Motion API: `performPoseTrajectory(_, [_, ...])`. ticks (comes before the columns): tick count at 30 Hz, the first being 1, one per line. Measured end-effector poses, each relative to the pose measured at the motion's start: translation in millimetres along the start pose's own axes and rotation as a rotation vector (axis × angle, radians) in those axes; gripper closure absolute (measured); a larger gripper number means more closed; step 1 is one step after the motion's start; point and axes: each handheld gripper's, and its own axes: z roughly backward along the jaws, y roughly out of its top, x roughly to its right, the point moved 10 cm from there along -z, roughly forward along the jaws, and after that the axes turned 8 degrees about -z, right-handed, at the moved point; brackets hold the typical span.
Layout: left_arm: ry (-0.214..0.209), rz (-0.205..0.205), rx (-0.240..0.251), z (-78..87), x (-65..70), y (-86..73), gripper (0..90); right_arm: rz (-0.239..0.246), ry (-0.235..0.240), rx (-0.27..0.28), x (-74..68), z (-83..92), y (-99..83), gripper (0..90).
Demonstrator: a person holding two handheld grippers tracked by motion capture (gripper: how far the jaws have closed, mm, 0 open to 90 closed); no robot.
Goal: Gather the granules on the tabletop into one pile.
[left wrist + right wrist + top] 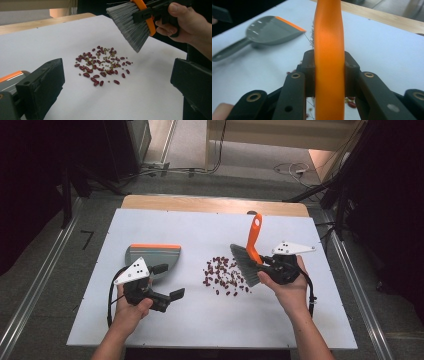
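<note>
Sweeping not yet begun: brush (251, 251) clenched in right tool (272, 265), beans (223, 275) unswept beside it, left tool (168, 281) released near dustpan (152, 254).

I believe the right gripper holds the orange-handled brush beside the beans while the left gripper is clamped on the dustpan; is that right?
Not quite: the left gripper is open and holds nothing, as the high view shows; the dustpan lies on the table just beyond it. The rest holds: the right gripper grips the brush beside the beans.
</note>
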Motion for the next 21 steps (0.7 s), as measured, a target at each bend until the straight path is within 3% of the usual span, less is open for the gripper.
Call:
performPoseTrajectory(7, [0.034,0.005,-0.001,7.4,-6.0,-5.2,0.0,-0.012,-0.096,-0.035,21.0,2.8,-1.6,68.5])
performPoseTrajectory(9, [0.045,0.009,-0.005,10.3,-8.6,-7.9,0.0,0.009,-0.151,-0.055,27.8,4.0,-2.8,68.5])
performPoseTrajectory(13, [0.068,0.015,-0.013,12.3,-13.0,-12.0,0.0,0.034,-0.214,-0.081,39.7,4.8,-3.5,68.5])
performPoseTrajectory(21, [0.095,0.014,-0.013,15.8,-18.4,-14.1,0.0,0.029,-0.303,-0.155,65.2,-3.9,-9.3,68.5])
